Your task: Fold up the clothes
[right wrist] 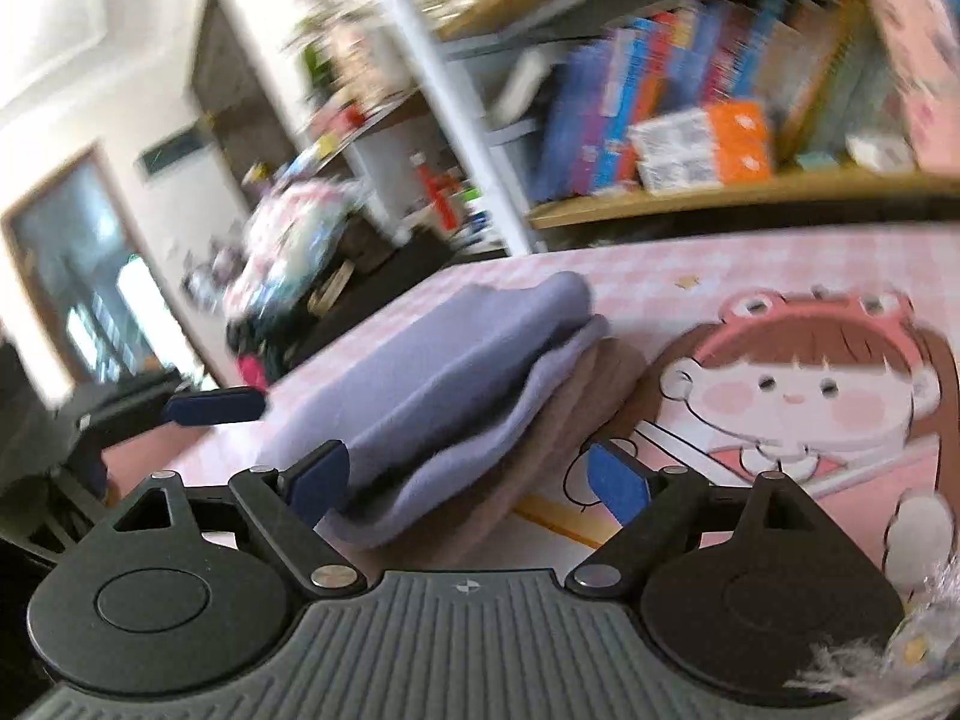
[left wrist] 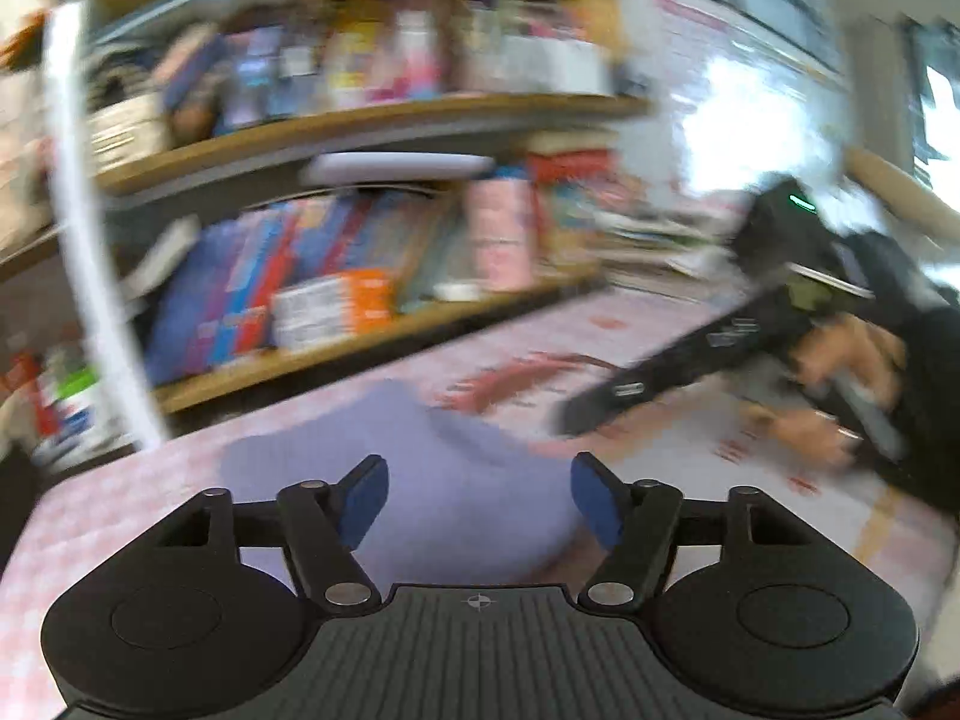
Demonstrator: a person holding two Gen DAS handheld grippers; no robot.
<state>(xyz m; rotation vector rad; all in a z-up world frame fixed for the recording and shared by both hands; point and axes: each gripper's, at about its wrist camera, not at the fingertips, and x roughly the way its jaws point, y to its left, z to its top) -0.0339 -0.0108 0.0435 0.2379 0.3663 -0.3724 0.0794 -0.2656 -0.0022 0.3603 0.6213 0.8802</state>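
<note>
Both views motion-blurred. Folded lilac cloth (right wrist: 456, 372) lying on pink checked surface (right wrist: 690, 258), stacked on a pinkish-beige layer (right wrist: 540, 468) whose edge peeks out along the near right side. Left wrist view: same lilac cloth (left wrist: 432, 468) as a smeared patch just ahead of left gripper (left wrist: 477, 498). Fingers spread wide, blue pads (left wrist: 363, 498) apart, nothing between them, not touching cloth as far as blur allows. Right gripper (right wrist: 468, 480) likewise spread, empty; left pad (right wrist: 315, 480) just beside cloth's near edge, contact unclear; right pad over bare surface.

Edges & room: far edge of surface runs right under wooden shelves (right wrist: 720, 198) packed w/ books and boxes, little gap there. Left corner of surface rounded, drops off toward cluttered room beyond. Open surface to right of cloth, covered by cartoon print of a girl in a frog hat (right wrist: 798, 384). In left wrist view, right gripper body (left wrist: 690, 360) held by a hand (left wrist: 852, 372) in dark sleeve, over right part of surface, apart from cloth. White upright post (left wrist: 84, 240) at left of shelves. Fuzzy pale fabric (right wrist: 888, 672) at bottom right corner of right wrist view.

Writing: none legible; spines, boxes, red marks on surface all too blurred.
</note>
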